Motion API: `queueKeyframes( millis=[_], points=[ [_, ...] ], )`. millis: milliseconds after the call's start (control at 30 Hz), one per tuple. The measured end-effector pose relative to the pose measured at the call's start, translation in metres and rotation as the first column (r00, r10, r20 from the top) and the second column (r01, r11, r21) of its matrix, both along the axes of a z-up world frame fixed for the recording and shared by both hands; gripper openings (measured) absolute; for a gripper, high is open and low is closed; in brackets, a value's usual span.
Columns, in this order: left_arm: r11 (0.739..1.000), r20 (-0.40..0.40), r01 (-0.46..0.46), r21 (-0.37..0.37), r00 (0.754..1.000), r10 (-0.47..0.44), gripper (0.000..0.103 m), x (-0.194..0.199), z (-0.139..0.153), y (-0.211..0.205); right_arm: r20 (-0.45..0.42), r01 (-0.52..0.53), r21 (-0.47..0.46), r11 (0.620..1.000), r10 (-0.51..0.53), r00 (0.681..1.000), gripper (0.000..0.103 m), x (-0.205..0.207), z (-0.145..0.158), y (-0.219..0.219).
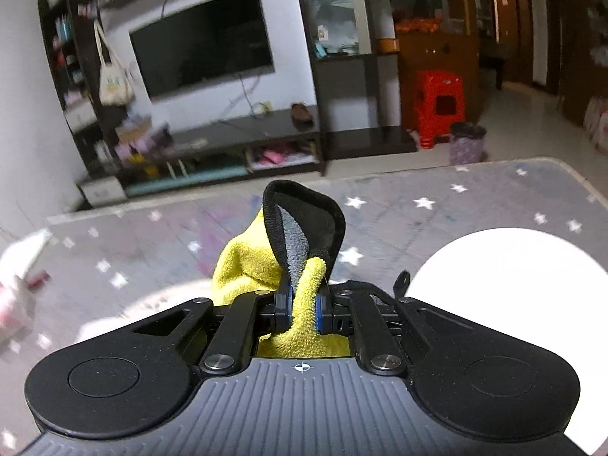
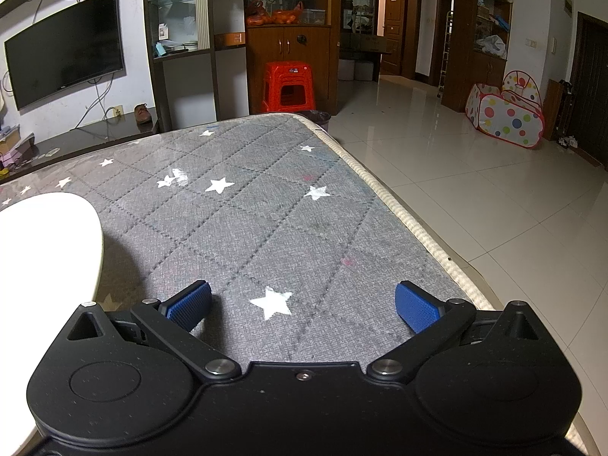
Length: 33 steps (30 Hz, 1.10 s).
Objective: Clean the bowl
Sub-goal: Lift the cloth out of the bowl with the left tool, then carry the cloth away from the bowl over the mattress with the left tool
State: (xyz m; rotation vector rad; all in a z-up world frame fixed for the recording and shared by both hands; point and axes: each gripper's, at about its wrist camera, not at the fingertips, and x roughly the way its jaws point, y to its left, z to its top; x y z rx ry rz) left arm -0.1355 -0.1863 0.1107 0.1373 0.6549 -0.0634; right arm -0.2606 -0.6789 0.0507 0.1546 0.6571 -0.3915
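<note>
in left tool (image 1: 303, 309), cloth (image 1: 262, 266) upright

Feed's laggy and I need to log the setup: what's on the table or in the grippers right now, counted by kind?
Cloths: 1, yellow and grey with black trim, clamped in the left gripper
White bowls: 1, beside it on the table
Blurred white item at the left table edge: 1, kind unclear
Right gripper: open, holds 0
Total: 3

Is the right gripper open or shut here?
Open: the right gripper has its blue pads spread wide, only the grey star mat between.
</note>
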Motion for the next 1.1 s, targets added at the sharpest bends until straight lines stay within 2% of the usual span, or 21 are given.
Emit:
queueKeyframes(
  millis=[133,300,533,767,900,1100],
  points=[
    [0.996,-0.038,0.003,-0.091,0.999,-0.006,0.011,0.002,-0.013,0.006,0.000,0.000,0.000,1.000,0.000,1.000,0.103,0.001,0.000,0.000],
    [0.991,-0.057,0.006,-0.132,0.998,-0.014,0.014,0.005,-0.028,0.012,0.000,0.000,0.000,1.000,0.000,1.000,0.103,0.001,0.000,0.000],
    [0.994,-0.049,0.018,-0.110,0.999,-0.023,0.020,0.009,-0.043,0.012,0.000,0.000,0.000,1.000,0.000,1.000,0.103,0.001,0.000,-0.001],
    [0.997,0.001,0.031,-0.077,1.000,-0.031,0.022,0.007,-0.055,0.008,0.000,0.000,0.000,1.000,0.000,1.000,0.103,0.001,0.000,-0.001],
    [0.996,0.017,0.035,-0.084,0.999,-0.034,0.022,0.007,-0.058,0.009,-0.002,0.004,-0.005,1.000,-0.004,1.000,0.103,0.002,0.000,0.000],
    [0.989,0.030,0.042,-0.145,0.999,-0.038,0.025,0.008,-0.062,0.018,-0.002,0.004,-0.006,1.000,-0.004,1.000,0.103,0.002,0.000,0.000]
  ],
)
